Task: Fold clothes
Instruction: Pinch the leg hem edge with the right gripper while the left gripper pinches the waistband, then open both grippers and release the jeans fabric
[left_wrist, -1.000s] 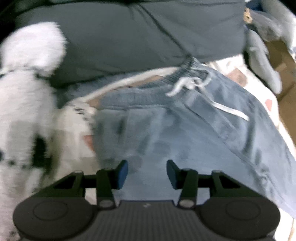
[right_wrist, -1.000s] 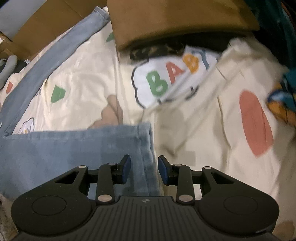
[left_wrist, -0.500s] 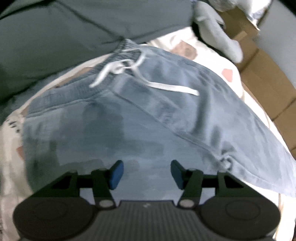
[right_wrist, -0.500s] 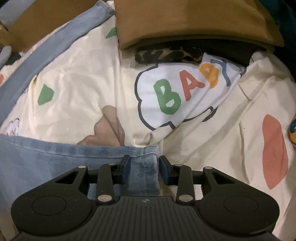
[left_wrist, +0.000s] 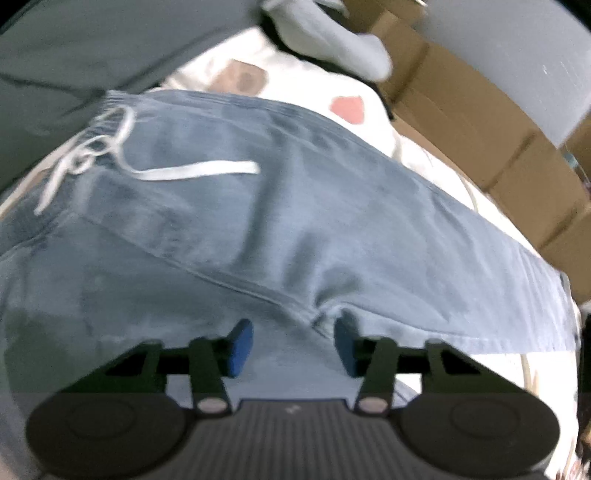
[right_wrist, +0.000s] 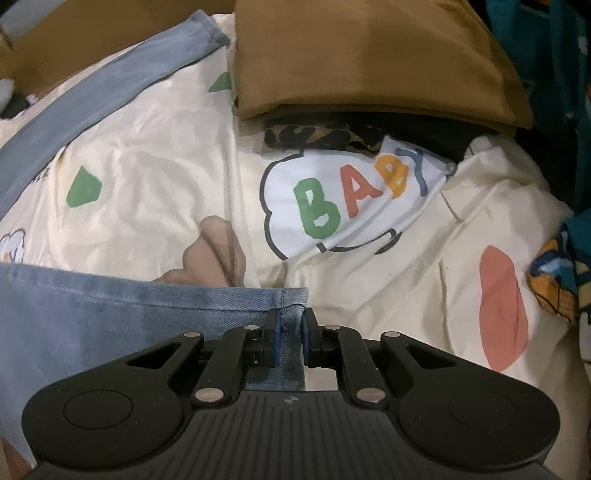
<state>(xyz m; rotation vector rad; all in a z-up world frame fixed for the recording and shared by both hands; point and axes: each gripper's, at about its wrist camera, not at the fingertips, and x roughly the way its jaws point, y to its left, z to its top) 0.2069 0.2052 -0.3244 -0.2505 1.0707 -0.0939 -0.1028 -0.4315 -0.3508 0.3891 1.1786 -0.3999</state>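
Light blue denim trousers (left_wrist: 280, 229) with a white drawstring (left_wrist: 195, 171) at the waistband lie spread on a cream patterned sheet. My left gripper (left_wrist: 293, 343) is open, its blue pads just above the crotch seam, holding nothing. In the right wrist view my right gripper (right_wrist: 290, 332) is shut on the hem corner of one trouser leg (right_wrist: 147, 306). The other trouser leg (right_wrist: 107, 88) runs to the far left.
A brown folded garment (right_wrist: 369, 55) on a dark stack lies at the back of the sheet (right_wrist: 147, 147). A teal and orange cloth (right_wrist: 561, 269) sits far right. Cardboard boxes (left_wrist: 480, 122), a grey soft toy (left_wrist: 332, 40) and a dark grey cloth (left_wrist: 92, 48) border the trousers.
My right gripper closed on the trouser hem corner. My left gripper moved right along the trousers, from near the waistband to the crotch seam, still open.
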